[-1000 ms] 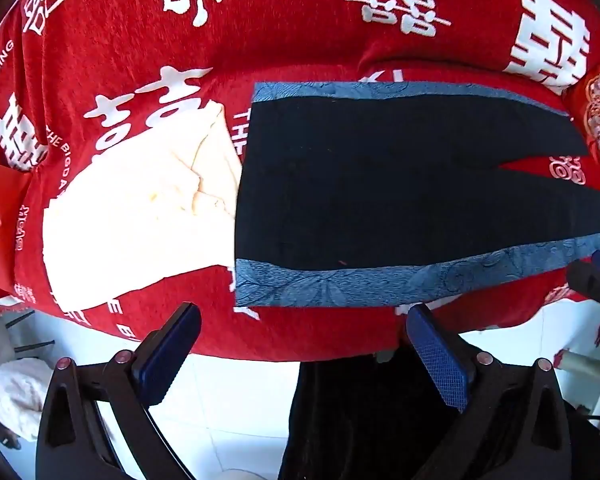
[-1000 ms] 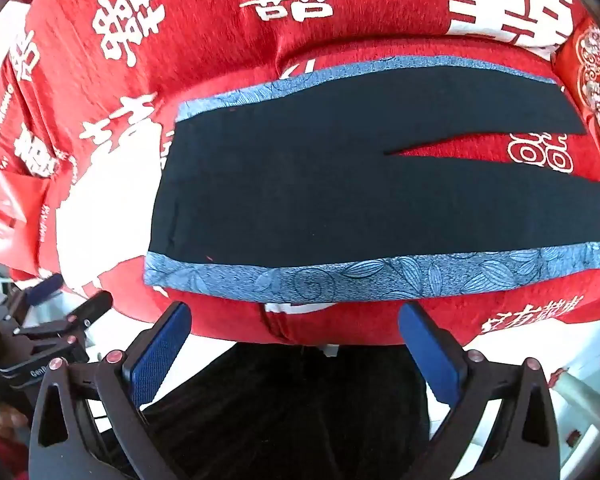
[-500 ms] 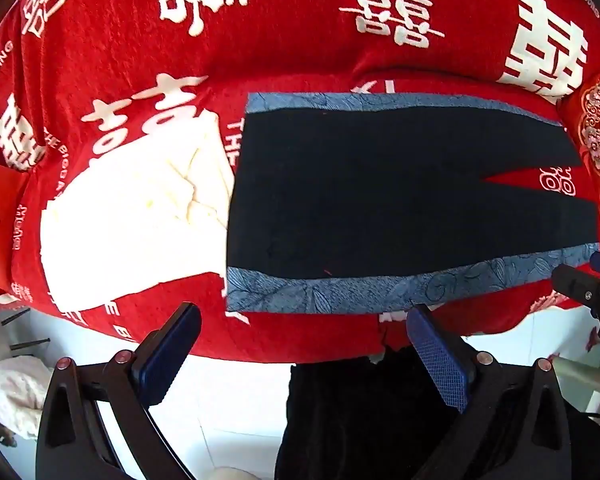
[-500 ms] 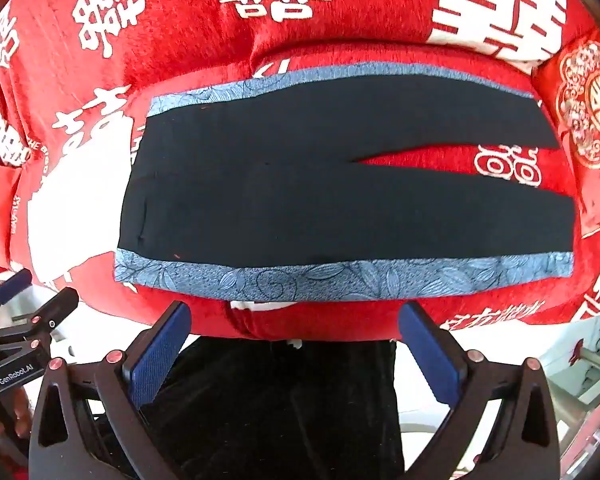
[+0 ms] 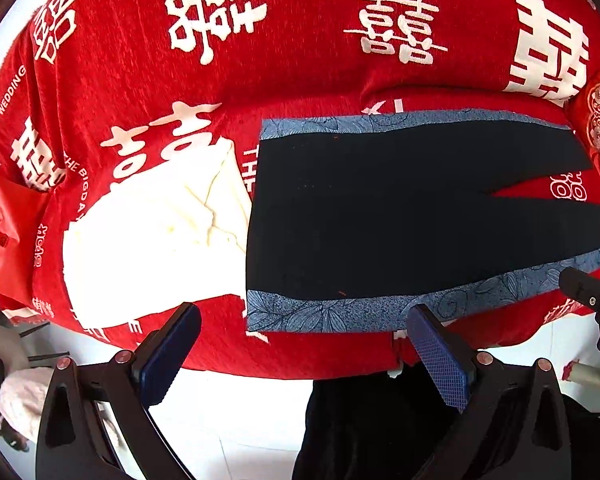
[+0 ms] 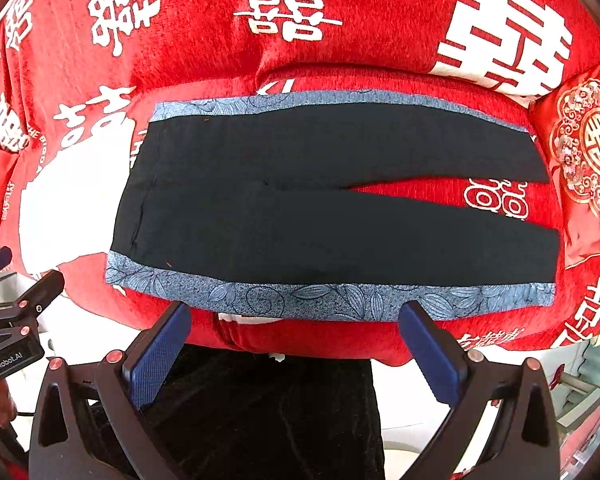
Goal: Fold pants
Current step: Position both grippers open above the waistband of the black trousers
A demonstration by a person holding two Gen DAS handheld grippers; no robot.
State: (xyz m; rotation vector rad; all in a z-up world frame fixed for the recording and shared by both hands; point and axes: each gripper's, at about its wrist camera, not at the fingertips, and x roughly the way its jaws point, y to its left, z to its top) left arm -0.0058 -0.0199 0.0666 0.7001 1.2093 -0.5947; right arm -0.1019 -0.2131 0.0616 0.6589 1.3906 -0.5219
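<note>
Across the red cloth [image 6: 380,32] with its white printed characters lay the pants [image 6: 320,204], spread flat and not yet folded: black, with a blue patterned band along each outer side. Their long axis ran crosswise to our grippers, the waist end toward the cream garment [image 5: 152,240], which lay just beside it and seemed to touch it, and the two legs parted by a narrow wedge of red toward the embroidered red cushion [image 6: 588,152], which sat just beyond the cuffs. The nearer patterned band ran close along the cloth's front edge. Our left gripper [image 5: 304,344] hung ahead of the pants' nearer band, off the cloth's front edge, jaws spread wide and holding nothing; it faced the waist end, its right pad roughly level with the middle of the band. Our right gripper [image 6: 296,340] hovered likewise short of that band, jaws spread and empty, centred nearer the crotch and the legs, with the cuffs still off to its far side. We judged that the coming move turned on this split: the left was nearer the waist corner and the right nearer the leg side, so each would reach forward to pinch the near band and carry it over toward the far one. Below the cloth's edge hung dark clothing [image 6: 268,412], seemingly the person's own.
</note>
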